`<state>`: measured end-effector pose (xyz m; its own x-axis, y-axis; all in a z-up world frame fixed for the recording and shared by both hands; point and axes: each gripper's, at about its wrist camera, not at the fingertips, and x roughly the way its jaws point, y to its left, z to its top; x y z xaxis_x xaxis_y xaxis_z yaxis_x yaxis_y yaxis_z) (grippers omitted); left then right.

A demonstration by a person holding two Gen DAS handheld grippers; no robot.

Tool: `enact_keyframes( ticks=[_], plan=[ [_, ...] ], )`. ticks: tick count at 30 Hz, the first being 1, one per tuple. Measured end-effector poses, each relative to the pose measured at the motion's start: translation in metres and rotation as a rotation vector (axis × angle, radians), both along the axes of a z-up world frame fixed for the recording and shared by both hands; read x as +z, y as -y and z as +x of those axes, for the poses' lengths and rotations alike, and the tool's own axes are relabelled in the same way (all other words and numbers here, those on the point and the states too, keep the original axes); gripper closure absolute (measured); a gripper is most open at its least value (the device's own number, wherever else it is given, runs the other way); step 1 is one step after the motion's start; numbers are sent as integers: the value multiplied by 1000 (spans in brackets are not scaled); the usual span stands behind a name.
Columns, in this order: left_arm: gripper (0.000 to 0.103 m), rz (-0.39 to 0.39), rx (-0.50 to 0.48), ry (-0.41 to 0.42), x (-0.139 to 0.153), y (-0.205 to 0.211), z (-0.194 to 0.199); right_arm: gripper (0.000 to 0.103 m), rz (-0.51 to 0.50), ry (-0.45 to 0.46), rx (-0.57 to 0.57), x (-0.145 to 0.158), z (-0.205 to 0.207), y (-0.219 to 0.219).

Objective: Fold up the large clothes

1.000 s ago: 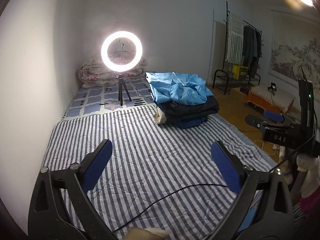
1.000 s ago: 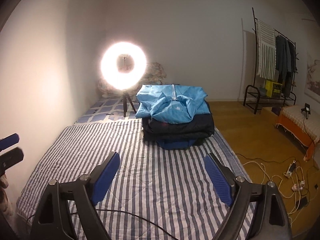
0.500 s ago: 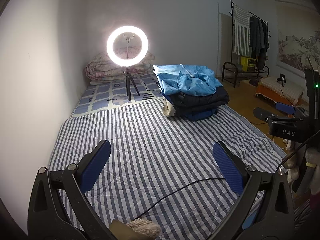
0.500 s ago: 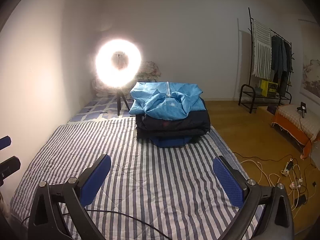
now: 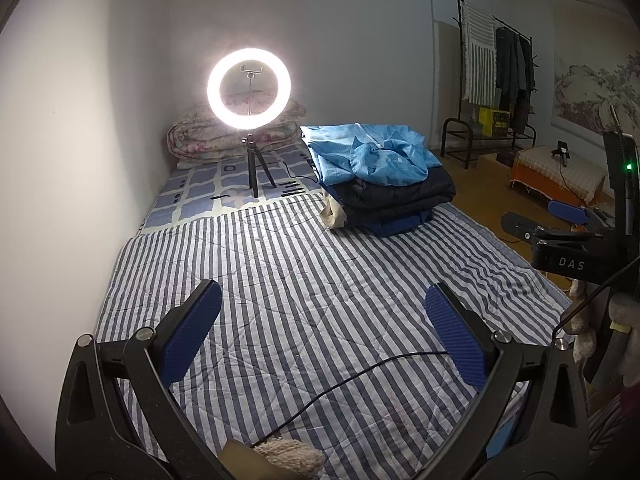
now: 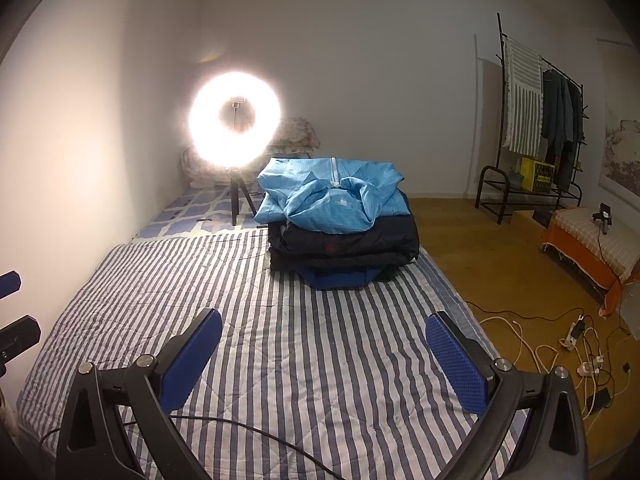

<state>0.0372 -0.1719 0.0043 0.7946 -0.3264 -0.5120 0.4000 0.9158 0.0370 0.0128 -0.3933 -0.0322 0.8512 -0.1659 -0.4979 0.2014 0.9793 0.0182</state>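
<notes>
Both claws hang wide apart over the striped bed cover (image 5: 304, 300) and hold nothing: the left claw (image 5: 320, 340) and the right claw (image 6: 322, 356). One pile of folded clothes (image 6: 340, 236) lies on the bed at 12 o'clock from the right claw, with three layers I can count: a light blue jacket (image 6: 328, 196) on top, a black garment under it, a dark blue one at the bottom. One ring light (image 5: 249, 84) stands at 11 o'clock. Only the right view shows the white cables (image 6: 560, 344) on the floor.
</notes>
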Motion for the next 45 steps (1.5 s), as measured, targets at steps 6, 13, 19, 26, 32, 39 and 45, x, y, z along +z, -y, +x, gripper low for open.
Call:
enact_keyframes(
  ticks=[6,13,19,26,32,39,45],
  plan=[
    [0,-2,-2,2,0,0,-1,0,0,8,-5,-1,-2,-2],
    [0,2,-5,5,2,2,-3,0,-4,-3,4,-4,-2,-4],
    [0,2,-6,5,2,2,-4,0,-11,-3,9,-3,0,-5],
    [0,2,-6,4,2,3,-4,0,-1,-2,3,-3,-1,-3],
    [0,1,-5,2,3,2,-5,0,0,-2,1,-3,-3,-4],
    [0,4,-5,2,3,4,-5,0,1,-5,4,-3,-3,-5],
    [0,1,-2,3,3,4,-5,0,0,-8,9,-4,-2,-6]
  ],
)
